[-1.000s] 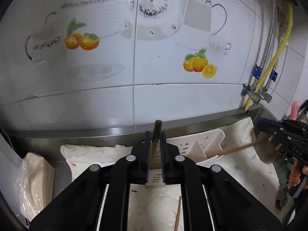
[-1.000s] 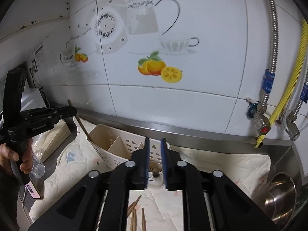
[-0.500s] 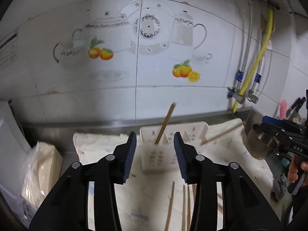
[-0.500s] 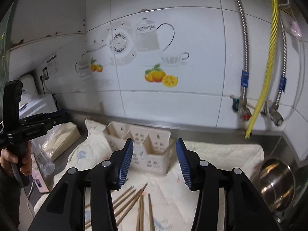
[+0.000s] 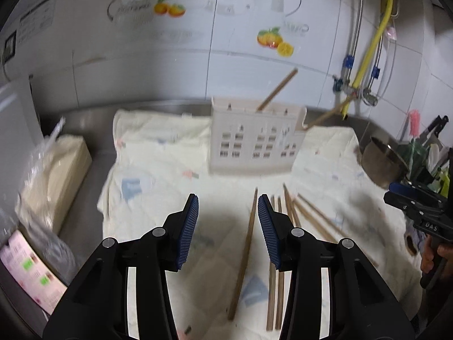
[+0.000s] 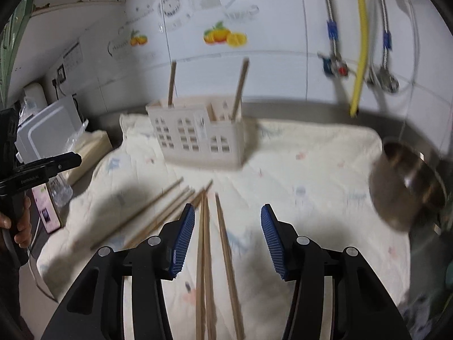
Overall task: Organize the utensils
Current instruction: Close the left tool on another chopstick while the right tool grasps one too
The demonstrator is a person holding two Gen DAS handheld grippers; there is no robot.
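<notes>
I see brown wooden chopsticks (image 6: pixel 204 257) on a cream cloth (image 6: pixel 311 170) printed with faint pink and blue motifs. The holder (image 6: pixel 198 138) is off-white with window-shaped cutouts. My grippers' pads (image 5: pixel 188 226) are ribbed blue on black. White wall tiles (image 5: pixel 141 65) carry orange fruit and grey teapots.
</notes>
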